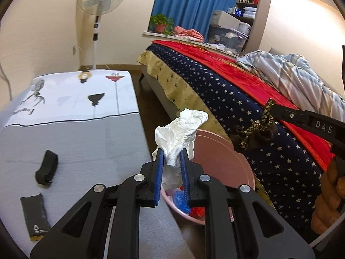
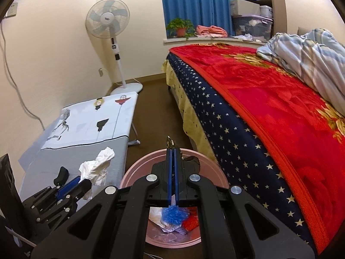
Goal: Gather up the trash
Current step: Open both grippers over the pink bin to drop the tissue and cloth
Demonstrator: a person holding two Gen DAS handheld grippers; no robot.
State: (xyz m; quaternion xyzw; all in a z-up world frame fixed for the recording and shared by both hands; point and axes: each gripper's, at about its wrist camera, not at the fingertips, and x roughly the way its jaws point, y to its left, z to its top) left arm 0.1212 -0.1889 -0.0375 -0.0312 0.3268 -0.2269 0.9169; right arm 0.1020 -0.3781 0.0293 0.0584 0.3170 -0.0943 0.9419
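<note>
My left gripper point(image 1: 171, 152) is shut on a crumpled white tissue point(image 1: 181, 127), which sticks up past the blue pads. It hangs over the near left rim of a pink bin point(image 1: 226, 157) on the floor. The right wrist view shows the same left gripper point(image 2: 83, 180) and tissue point(image 2: 99, 164) at lower left. My right gripper point(image 2: 172, 150) is shut on a dark, gold-speckled wrapper point(image 2: 170, 142) above the bin point(image 2: 140, 168). From the left wrist view, the right gripper point(image 1: 272, 108) dangles the wrapper point(image 1: 258, 129) beside the bed. Blue plastic point(image 2: 172, 214) and red scraps lie in the bin.
A low table with a grey cloth point(image 1: 75, 140) stands left of the bin, bearing a black roll point(image 1: 46, 170) and a black packet point(image 1: 34, 218). A bed with a red and starred blanket point(image 2: 280, 118) runs along the right. A standing fan point(image 2: 107, 19) is by the far wall.
</note>
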